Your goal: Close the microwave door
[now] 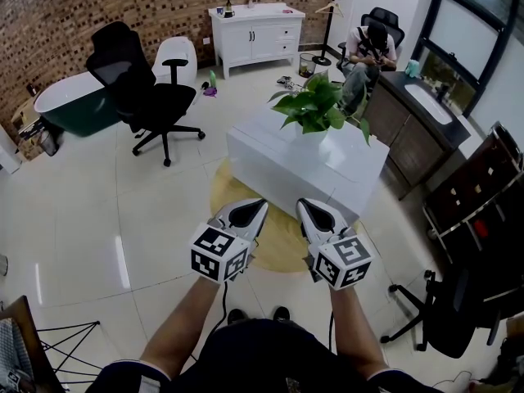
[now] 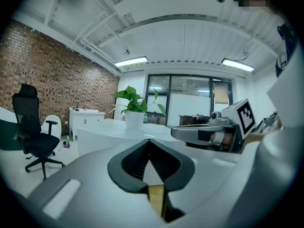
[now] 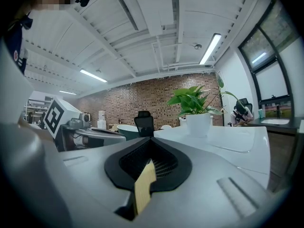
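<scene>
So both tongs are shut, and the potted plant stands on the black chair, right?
No: the potted plant stands on the white table, not the black chair, as the head view shows. The left tongs and right tongs are indeed shut.

I am looking down on a glossy pale tiled floor (image 1: 74, 228) filling most of the frame. At centre, a white table (image 1: 266, 154) is standing on a round yellow rug (image 1: 274, 248) and carrying a potted plant (image 1: 315, 109). At upper left, a black office chair (image 1: 147, 97) and a green bathtub (image 1: 65, 105) are sitting on the tiles.
</scene>
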{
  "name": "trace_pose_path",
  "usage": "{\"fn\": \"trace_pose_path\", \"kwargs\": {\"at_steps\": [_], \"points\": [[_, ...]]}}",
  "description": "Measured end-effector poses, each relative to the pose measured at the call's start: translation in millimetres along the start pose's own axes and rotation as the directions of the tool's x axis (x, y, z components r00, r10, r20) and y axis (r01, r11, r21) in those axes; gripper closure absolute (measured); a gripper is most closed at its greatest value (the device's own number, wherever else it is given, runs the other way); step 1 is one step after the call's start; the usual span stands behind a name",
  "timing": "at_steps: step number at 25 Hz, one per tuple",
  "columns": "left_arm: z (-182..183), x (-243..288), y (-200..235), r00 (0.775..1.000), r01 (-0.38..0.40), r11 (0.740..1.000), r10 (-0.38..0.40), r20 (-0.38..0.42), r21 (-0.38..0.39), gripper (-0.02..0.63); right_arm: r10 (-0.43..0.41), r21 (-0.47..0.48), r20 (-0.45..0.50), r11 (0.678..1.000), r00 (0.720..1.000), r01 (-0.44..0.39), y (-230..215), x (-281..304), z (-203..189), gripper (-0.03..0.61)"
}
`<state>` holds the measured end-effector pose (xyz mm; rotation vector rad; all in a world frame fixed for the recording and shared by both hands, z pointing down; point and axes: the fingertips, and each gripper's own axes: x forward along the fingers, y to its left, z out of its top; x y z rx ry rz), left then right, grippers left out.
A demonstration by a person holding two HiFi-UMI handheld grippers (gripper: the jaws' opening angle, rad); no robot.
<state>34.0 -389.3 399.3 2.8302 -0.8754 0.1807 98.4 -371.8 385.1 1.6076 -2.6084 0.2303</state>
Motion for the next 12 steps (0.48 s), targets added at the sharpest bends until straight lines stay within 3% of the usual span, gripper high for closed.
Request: {"fn": "trace_pose_path", "kwargs": {"at_steps": [12], "points": [[-4.8,0.1,-7.2,1.000,0.010,1.000,-0.011,-0.008,-0.003,0.601,0.000,0.015,0.005,1.000,1.000,0.000,-0.3,-5.4,-2.1,0.578]]}}
